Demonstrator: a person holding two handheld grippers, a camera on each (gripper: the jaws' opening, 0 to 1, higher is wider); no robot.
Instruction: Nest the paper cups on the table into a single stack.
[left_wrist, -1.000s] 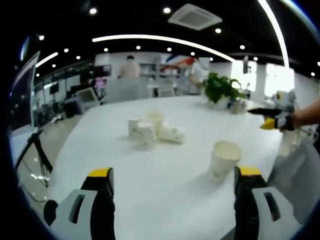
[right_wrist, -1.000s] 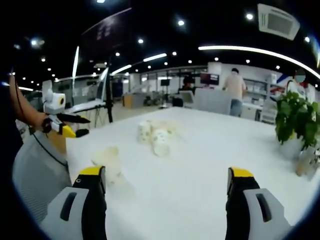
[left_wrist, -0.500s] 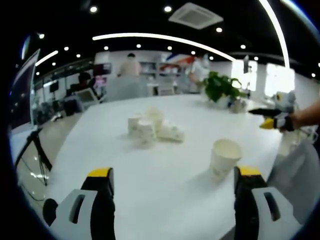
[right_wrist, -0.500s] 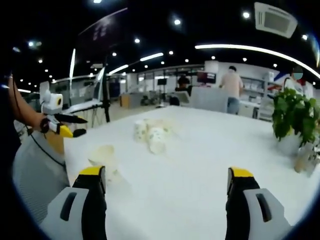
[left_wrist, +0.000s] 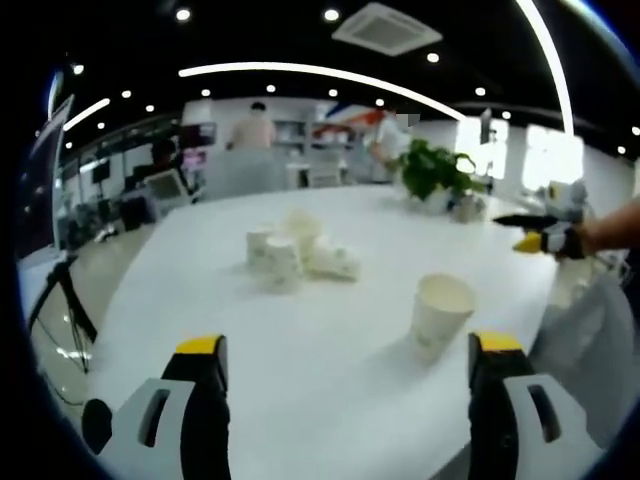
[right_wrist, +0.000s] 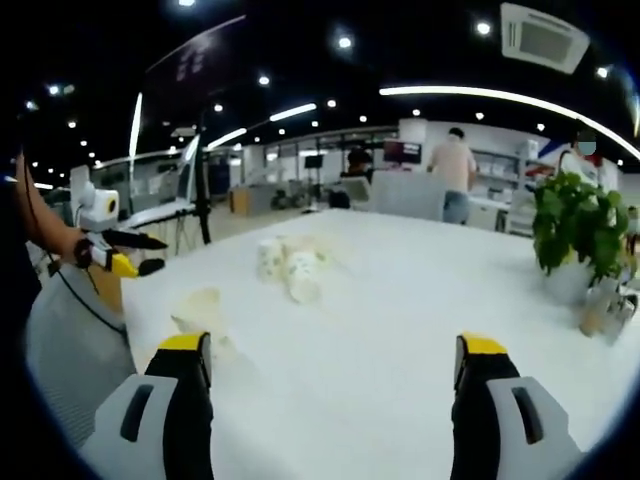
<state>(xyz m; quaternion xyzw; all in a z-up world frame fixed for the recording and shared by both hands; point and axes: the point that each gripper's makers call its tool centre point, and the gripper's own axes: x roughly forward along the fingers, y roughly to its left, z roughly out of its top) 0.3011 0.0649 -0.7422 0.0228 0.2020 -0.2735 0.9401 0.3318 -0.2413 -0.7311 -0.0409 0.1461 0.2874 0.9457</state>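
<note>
With both my left tongs (left_wrist: 342, 375) and right tongs (right_wrist: 332, 370) spread apart and empty, the upright single cup (left_wrist: 440, 315) near the table's (left_wrist: 300, 340) near edge sits nearer my left, the cup cluster (left_wrist: 290, 252) mid-table.

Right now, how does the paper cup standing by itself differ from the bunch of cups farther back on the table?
The lone cup stands upright and apart, its open mouth up, near the left gripper; the cluster of cups is huddled together mid-table, and at least one there seems to lie on its side. The lone cup looks bigger, being closer. All look like pale paper cups on the white table.
</note>
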